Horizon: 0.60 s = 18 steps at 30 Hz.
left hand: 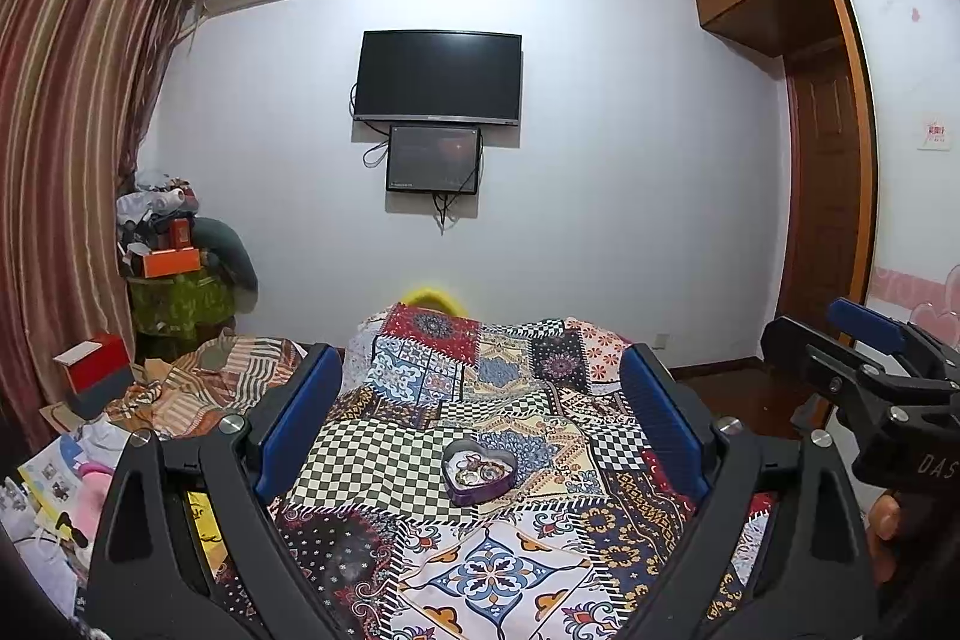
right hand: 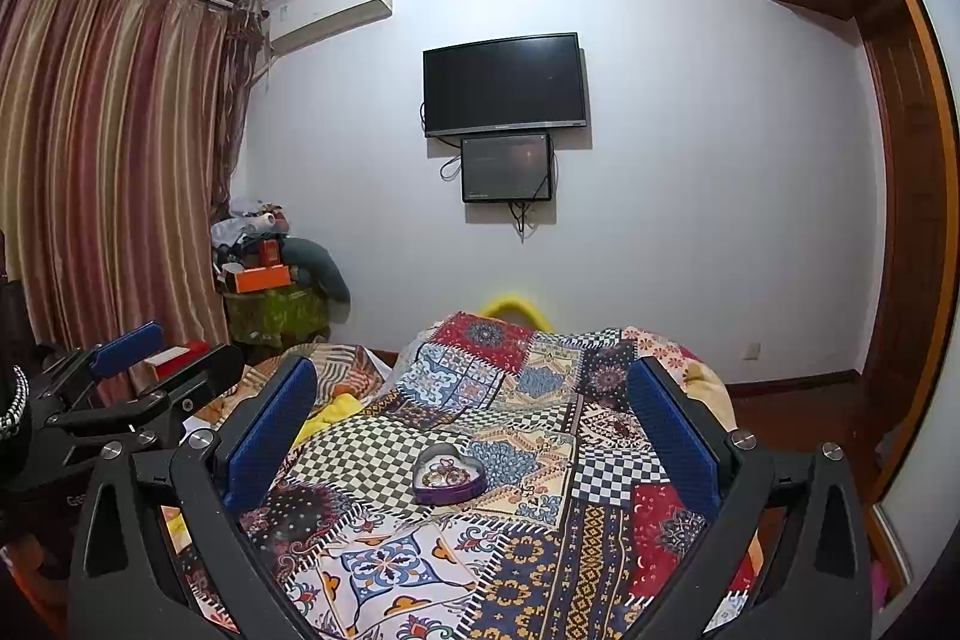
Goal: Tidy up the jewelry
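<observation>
A purple heart-shaped tin (left hand: 479, 473) with several pieces of jewelry inside sits open on the patchwork quilt (left hand: 498, 574); it also shows in the right wrist view (right hand: 449, 474). My left gripper (left hand: 480, 400) is open and empty, held above the quilt with the tin between and ahead of its blue pads (left hand: 298, 415). My right gripper (right hand: 474, 409) is open and empty, likewise facing the tin. Each gripper shows at the edge of the other's view: the right one (left hand: 864, 340), the left one (right hand: 150, 352).
The quilt (right hand: 540, 550) covers a bed. A striped blanket (left hand: 204, 388) and clutter with a red box (left hand: 96, 361) lie left. A television (left hand: 438, 77) hangs on the far wall. A wooden wardrobe (left hand: 828, 196) stands right. Curtains (left hand: 66, 130) hang left.
</observation>
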Each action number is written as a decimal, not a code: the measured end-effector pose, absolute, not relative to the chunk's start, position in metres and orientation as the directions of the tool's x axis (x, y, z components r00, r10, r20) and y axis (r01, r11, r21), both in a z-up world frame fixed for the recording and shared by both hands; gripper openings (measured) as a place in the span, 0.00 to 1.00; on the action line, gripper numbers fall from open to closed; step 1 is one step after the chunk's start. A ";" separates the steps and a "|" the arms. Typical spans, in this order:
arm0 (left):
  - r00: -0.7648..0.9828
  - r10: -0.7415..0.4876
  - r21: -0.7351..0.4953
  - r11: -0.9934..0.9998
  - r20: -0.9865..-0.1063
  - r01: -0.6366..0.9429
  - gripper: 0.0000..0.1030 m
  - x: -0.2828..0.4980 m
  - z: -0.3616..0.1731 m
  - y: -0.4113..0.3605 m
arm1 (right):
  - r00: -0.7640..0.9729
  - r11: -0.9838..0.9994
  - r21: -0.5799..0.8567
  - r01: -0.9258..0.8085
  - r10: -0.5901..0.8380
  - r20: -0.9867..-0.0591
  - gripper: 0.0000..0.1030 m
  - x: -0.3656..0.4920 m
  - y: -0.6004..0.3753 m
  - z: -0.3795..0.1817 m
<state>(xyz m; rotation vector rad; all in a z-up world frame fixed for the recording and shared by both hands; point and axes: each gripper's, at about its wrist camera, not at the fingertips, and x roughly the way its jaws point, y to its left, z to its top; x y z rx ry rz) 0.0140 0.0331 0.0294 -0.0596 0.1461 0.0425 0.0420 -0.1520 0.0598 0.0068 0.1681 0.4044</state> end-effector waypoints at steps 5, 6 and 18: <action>0.987 0.019 -0.060 0.998 -0.159 -0.029 0.91 0.016 0.028 0.033 | 0.905 0.920 0.046 -0.390 0.392 -0.167 1.00 0.043 -0.152 0.060; 0.987 0.020 -0.059 0.998 -0.158 -0.030 0.91 0.016 0.028 0.032 | 0.905 0.920 0.046 -0.390 0.392 -0.168 1.00 0.044 -0.152 0.059; 0.986 0.011 -0.055 0.998 -0.166 -0.020 0.91 0.016 0.027 0.029 | 0.905 0.920 0.048 -0.389 0.391 -0.168 1.00 0.044 -0.153 0.061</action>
